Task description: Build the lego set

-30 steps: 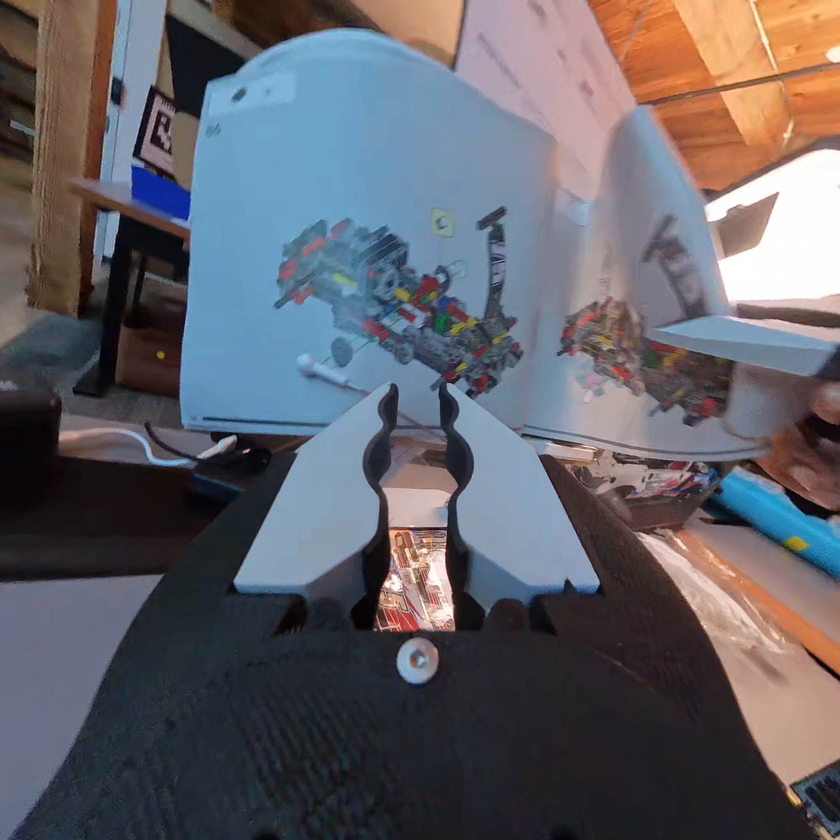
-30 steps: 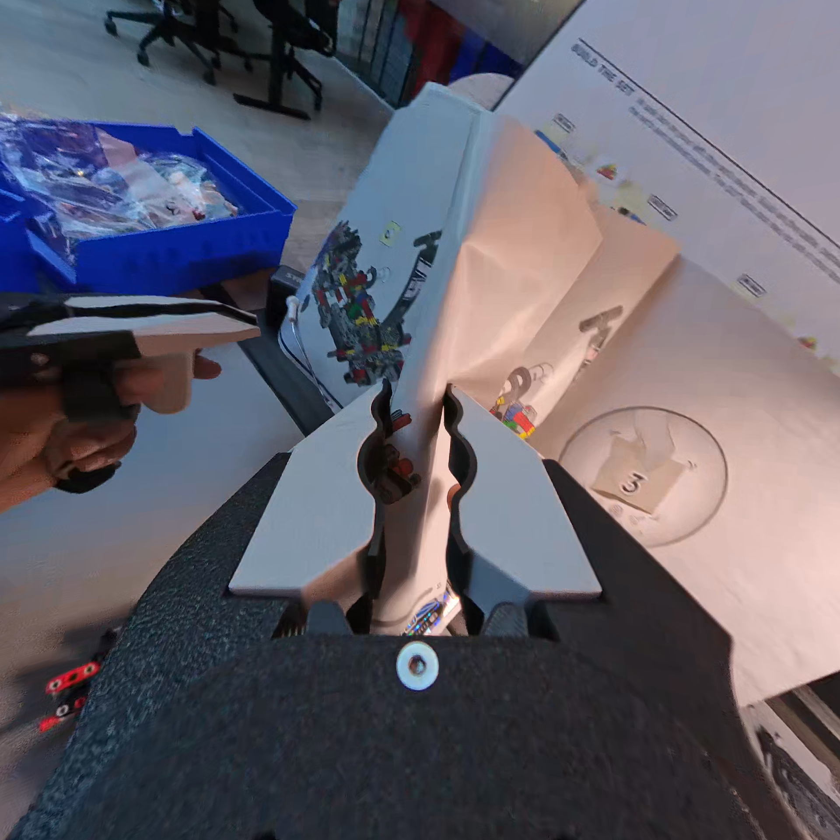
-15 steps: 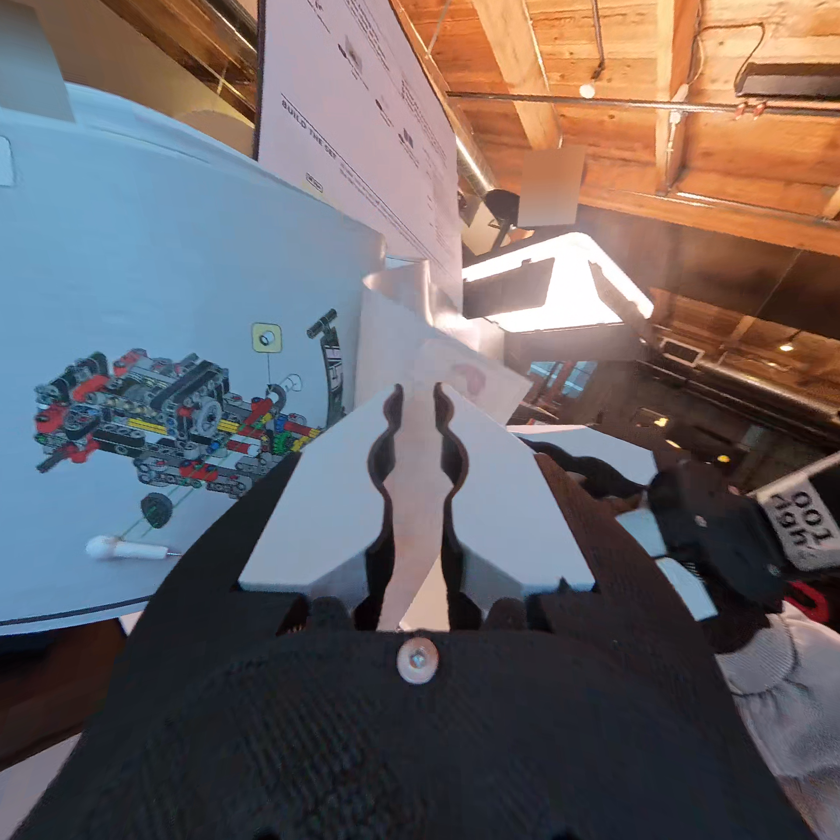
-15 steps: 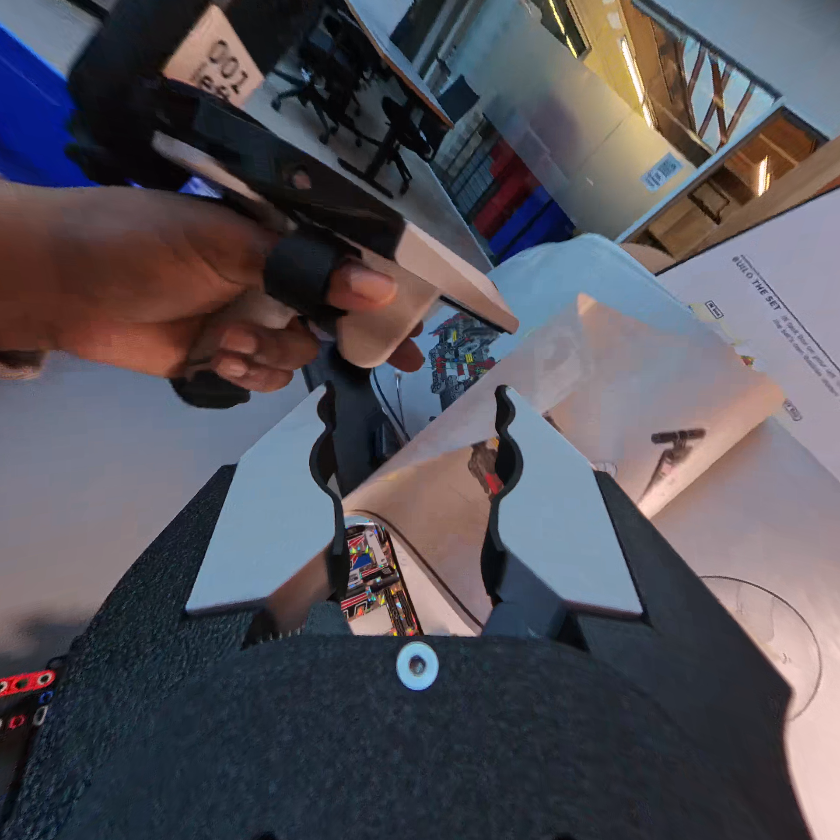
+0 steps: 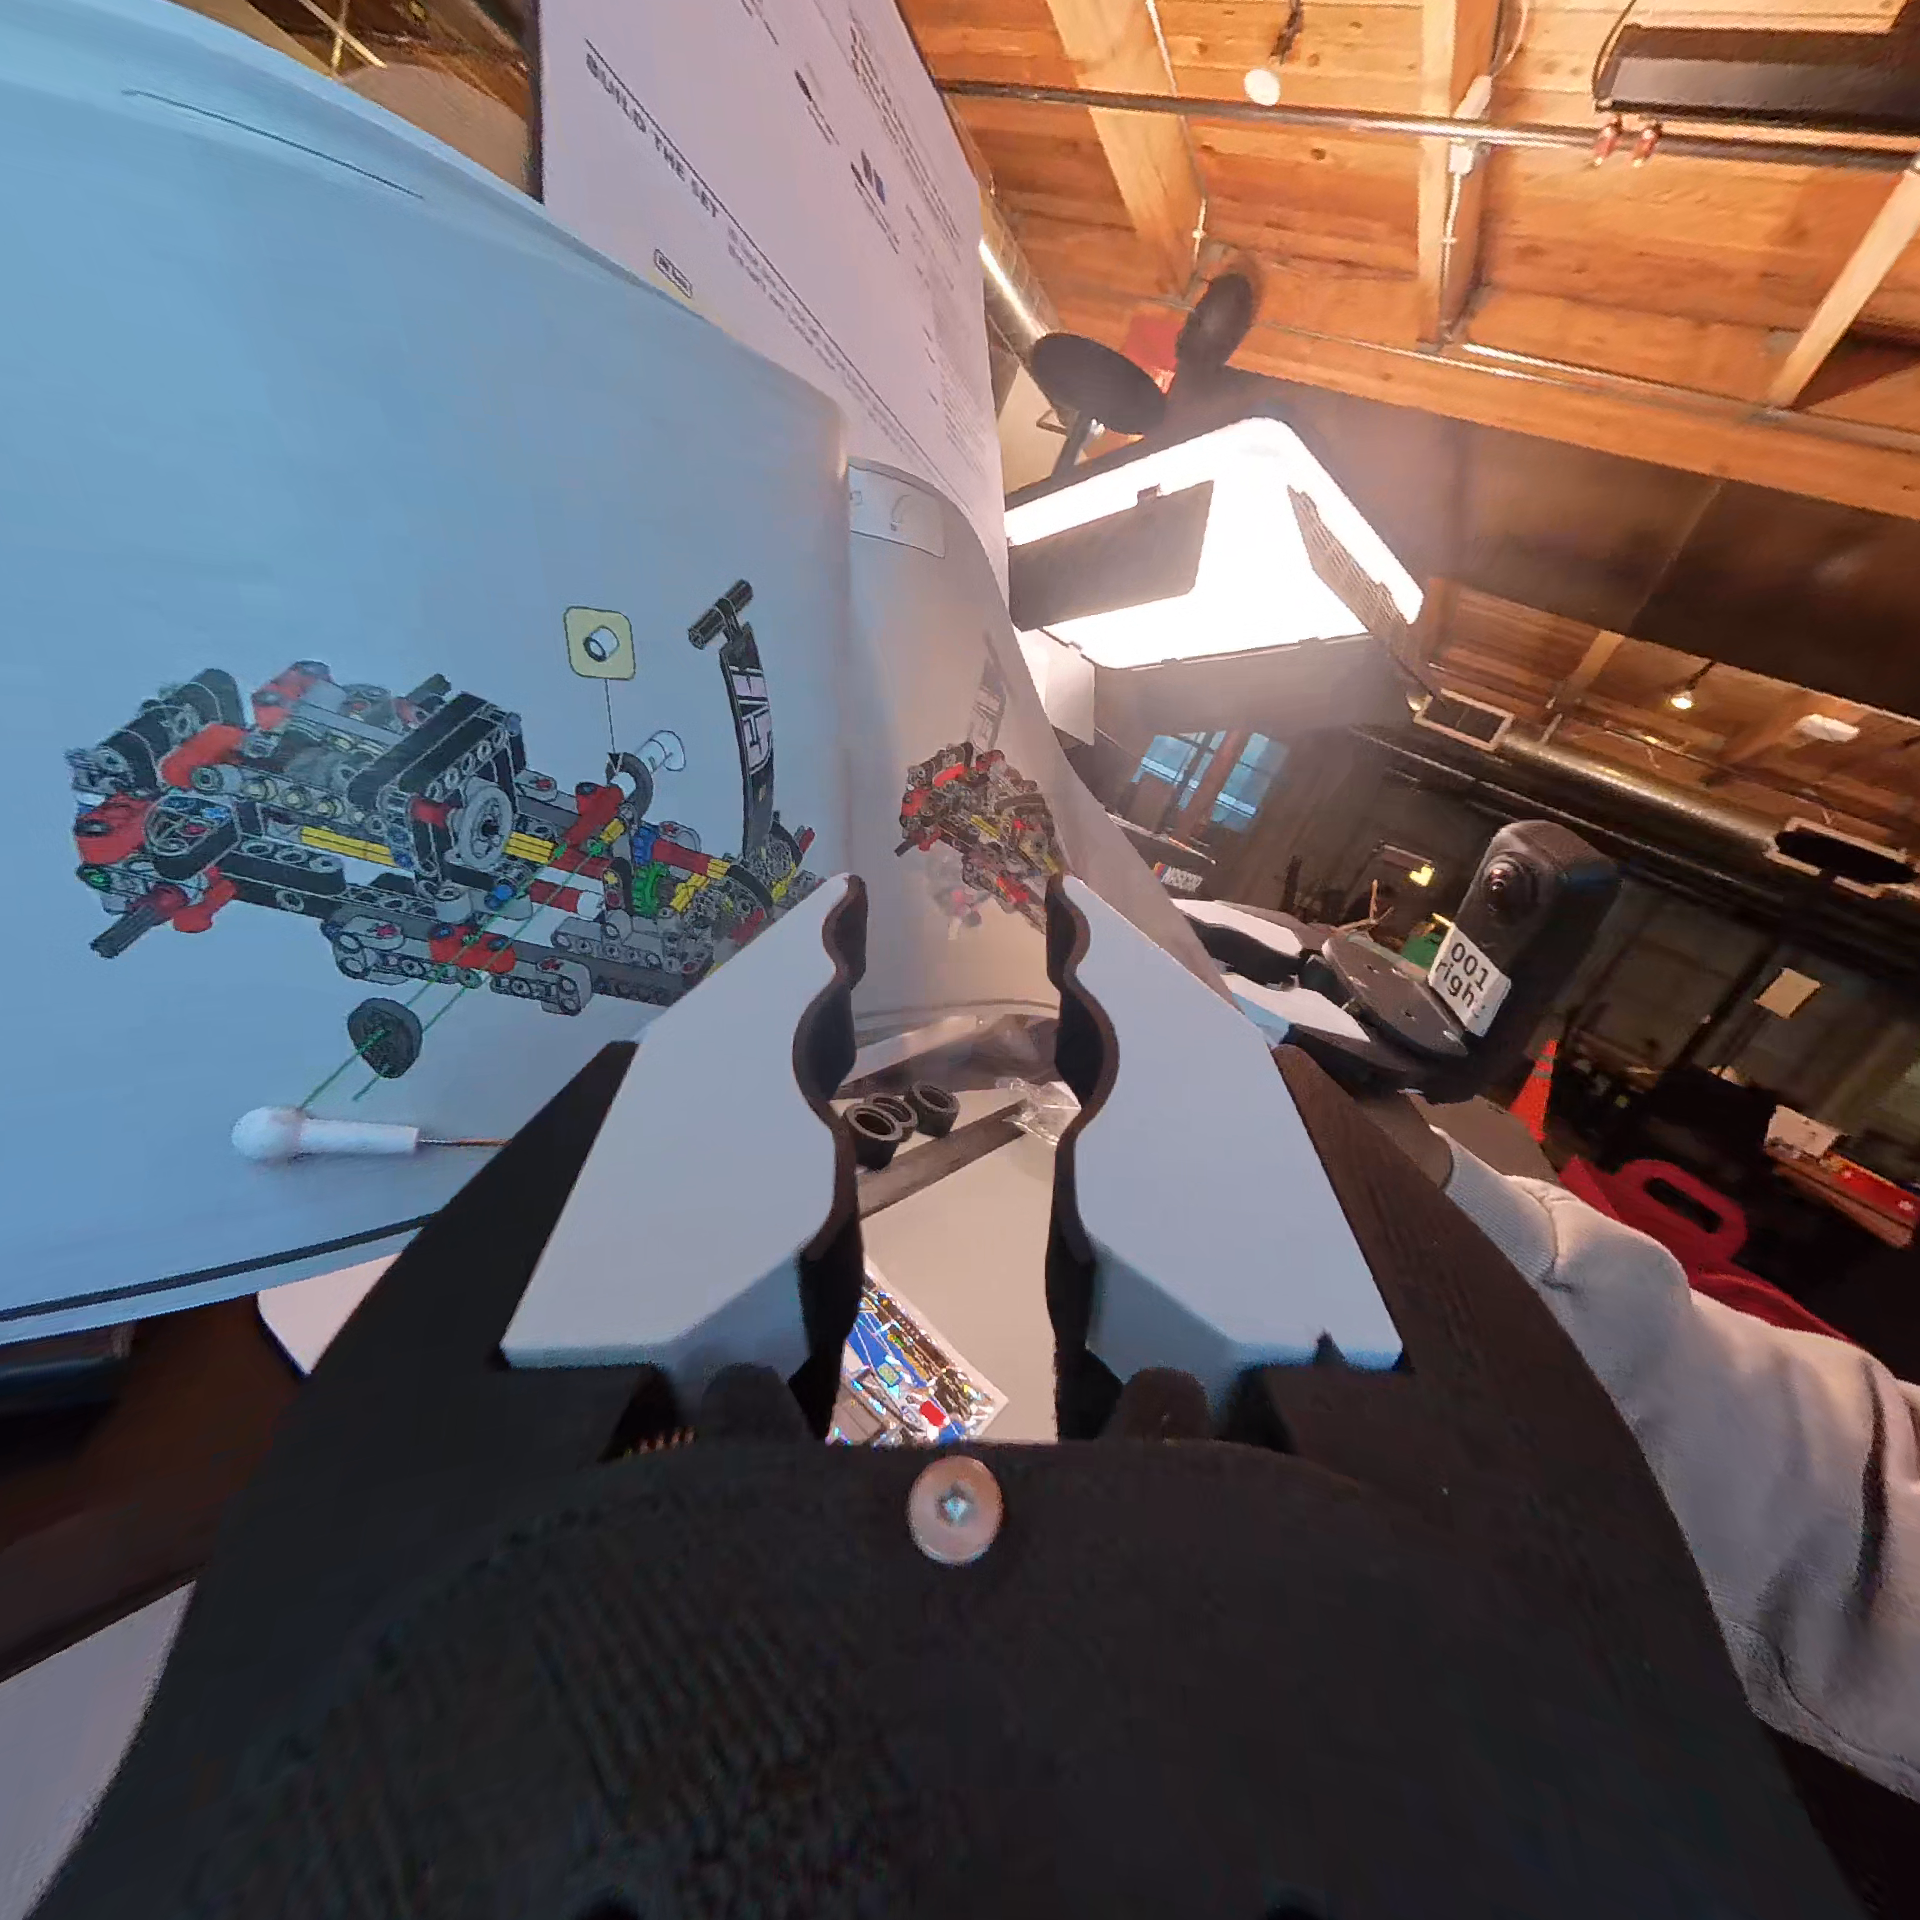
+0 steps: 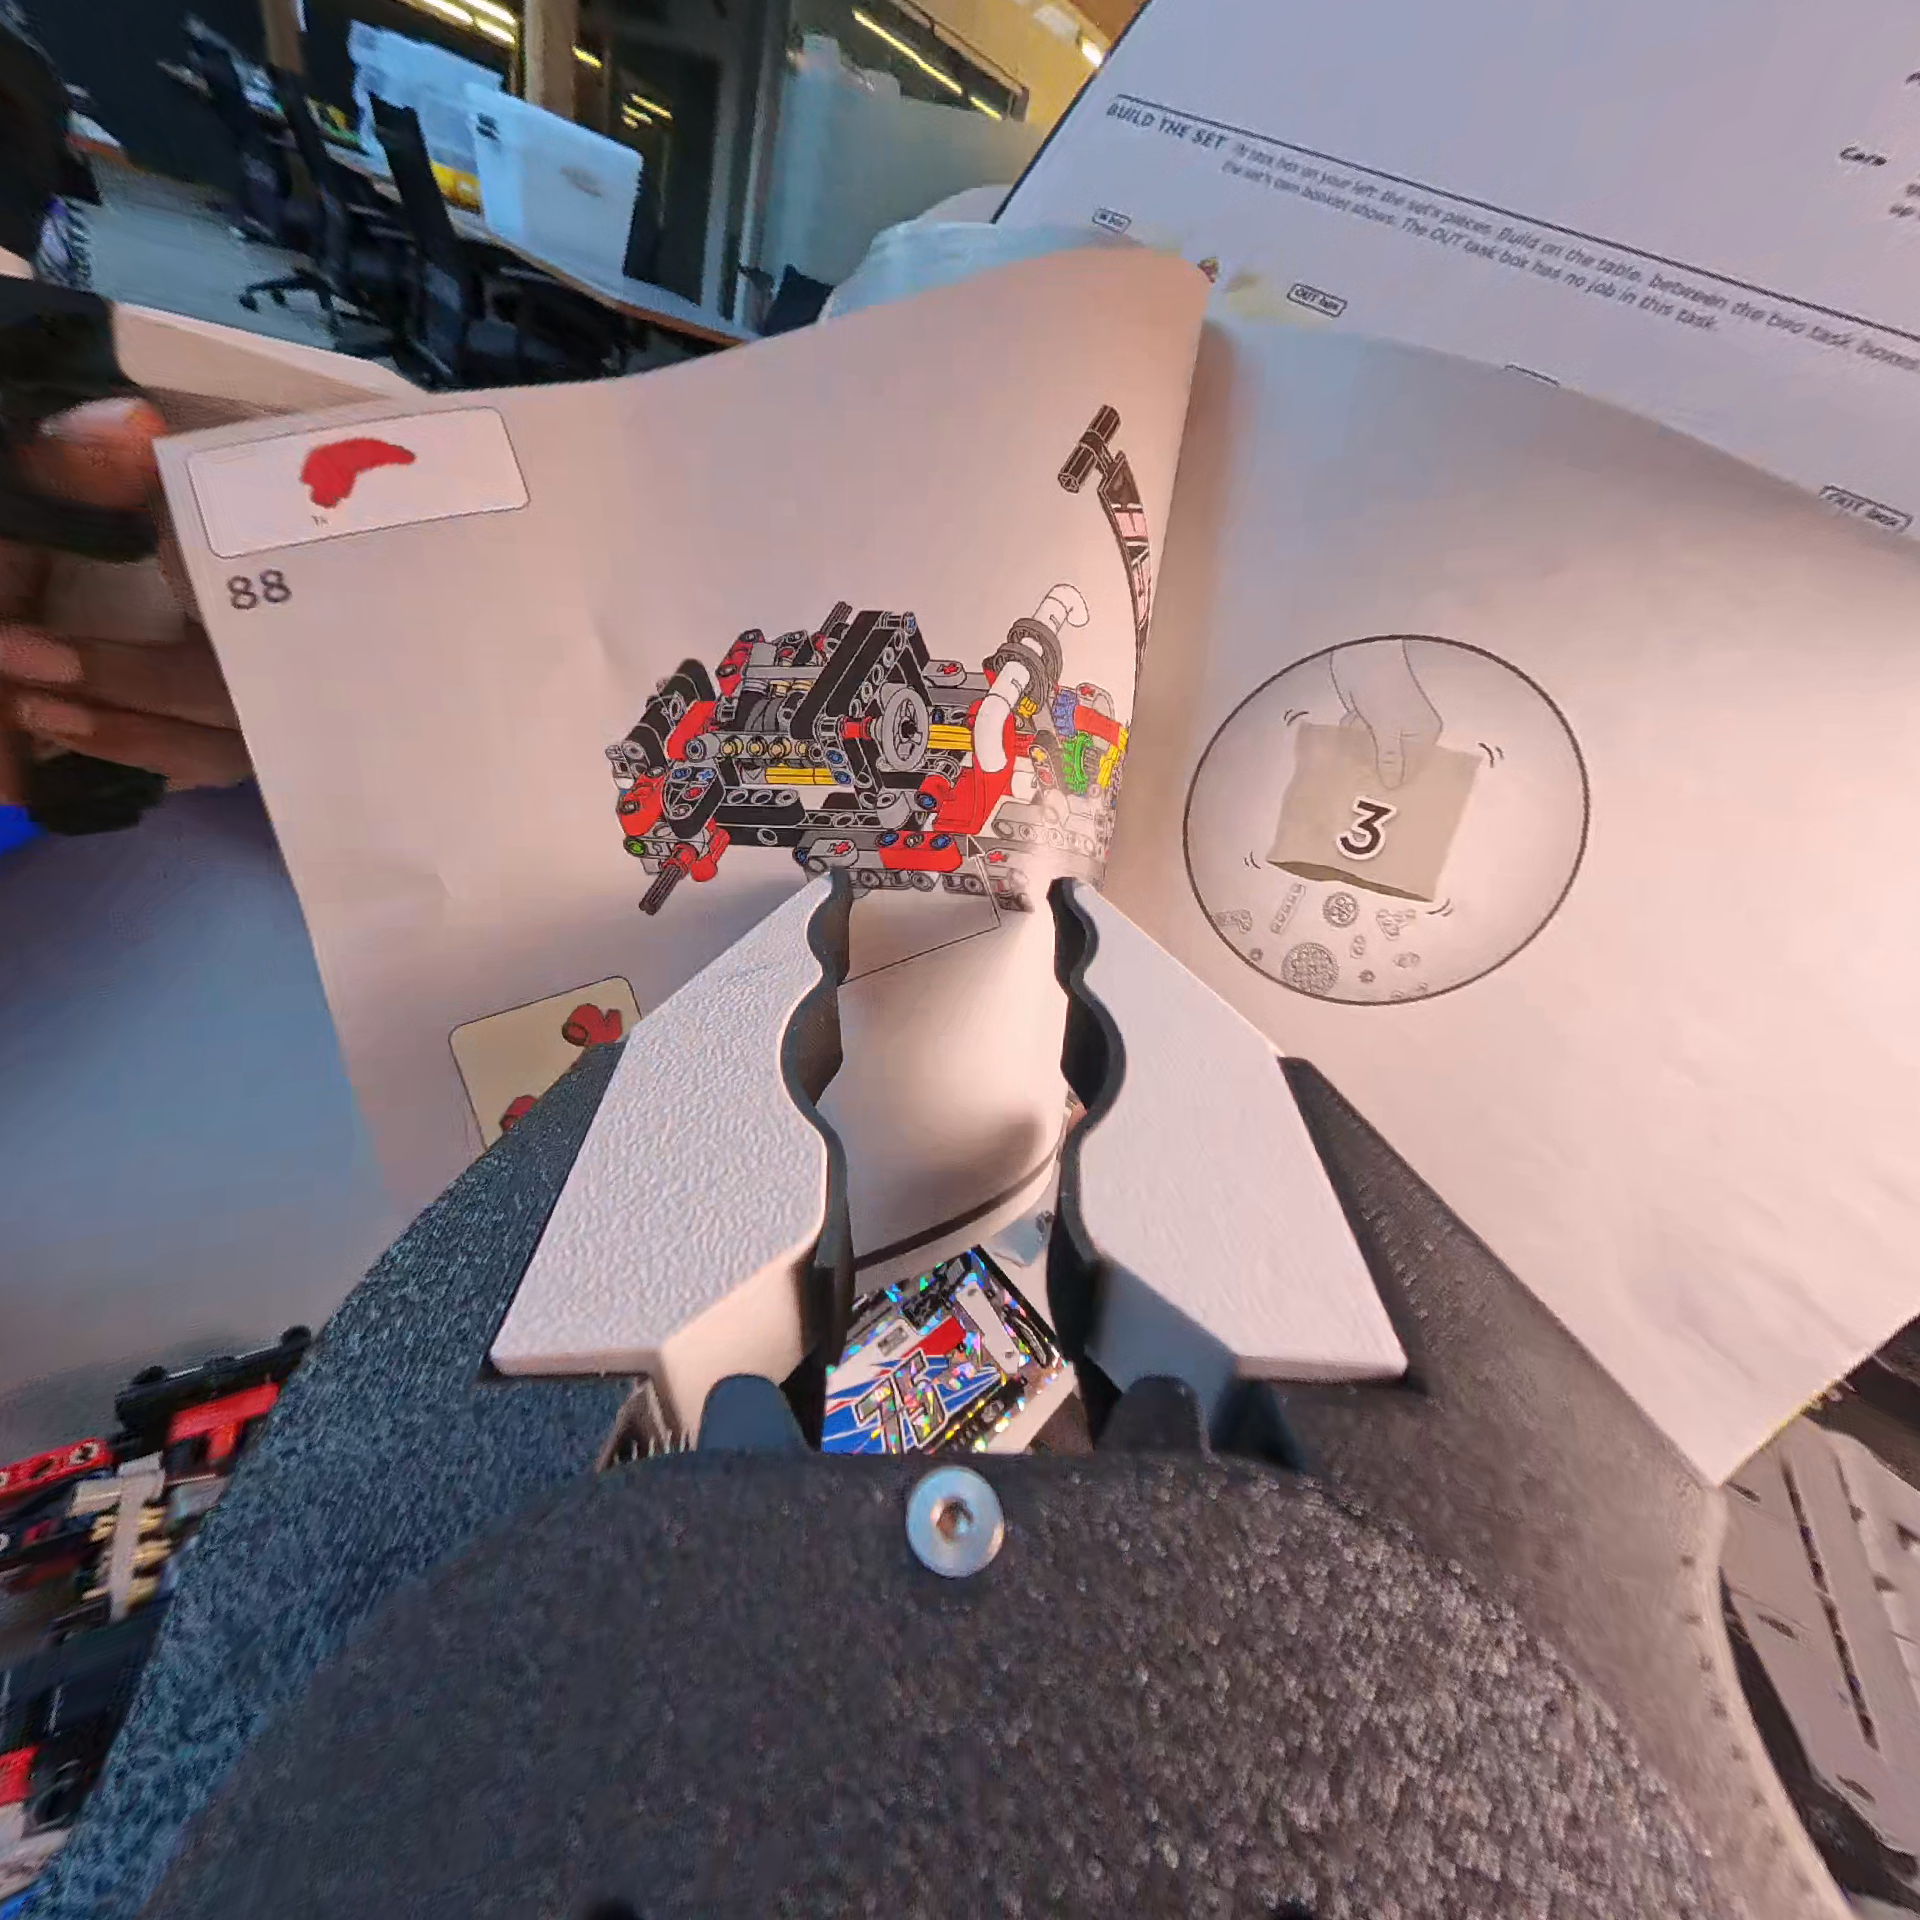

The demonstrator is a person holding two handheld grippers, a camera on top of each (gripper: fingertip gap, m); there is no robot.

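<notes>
On the grey bench (image 5: 956, 1236), behind both claws, the Lego set's paper instruction booklet (image 6: 727, 499) stands with its pages fanned upright. One leaf, printed with a red, black and grey vehicle chassis, curls across the right wrist view. We judge the leaves light, limp and easy to crease or tear. They are best pinched at a free outer edge or corner, away from the spine, with a gentle closing force. The left claw (image 5: 954, 904) is released, its jaws spread with only the bench and loose parts showing between them. The right claw (image 6: 945, 894) is likewise released and grasps nothing; the curled leaf hangs just beyond its tips, and we cannot tell whether they touch it. Below both claws lies a glossy holographic sticker sheet (image 6: 935, 1371), flat on the bench; it is thin and slippery, so we would lift it by an edge. Three small black rubber tyres (image 5: 899, 1117) lie close together near the booklet's foot; they are soft, grippy and liable to roll. The partly built red-and-black model (image 6: 114, 1475) lies at the lower left of the right wrist view. It is rigid but likely to shed parts if squeezed hard. As for containers, only a crumpled clear plastic bag (image 5: 1039, 1112) lies beside the tyres, its contents indiscernible. A large white printed poster (image 5: 790, 208) stands behind the booklet.
</notes>
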